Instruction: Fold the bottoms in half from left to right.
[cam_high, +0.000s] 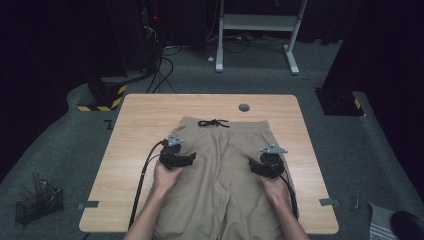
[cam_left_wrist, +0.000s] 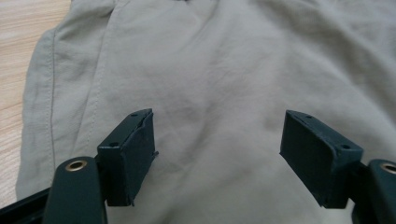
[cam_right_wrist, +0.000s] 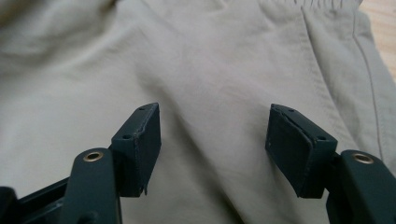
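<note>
Both your claws are wide open, left gripper (cam_left_wrist: 218, 154) and right gripper (cam_right_wrist: 214, 147) just hovering over the tan shorts (cam_high: 225, 165), grabbing nothing.

One pair of beige shorts (cam_high: 220, 170) lies on one wooden desk (cam_high: 135, 130), with one black drawstring bow (cam_high: 214, 123) at its waistband. Two tongs are in play, the left tongs (cam_high: 181, 156) and the right tongs (cam_high: 264, 162), each with two black jaws and each held in one hand, so two hands: the left hand (cam_high: 165, 177) and the right hand (cam_high: 274, 189). The desk top has one round grey grommet (cam_high: 244, 107). On the floor stand one wire basket (cam_high: 39, 202), one white frame (cam_high: 257, 30) and one yellow-and-black striped base (cam_high: 102, 97).
</note>
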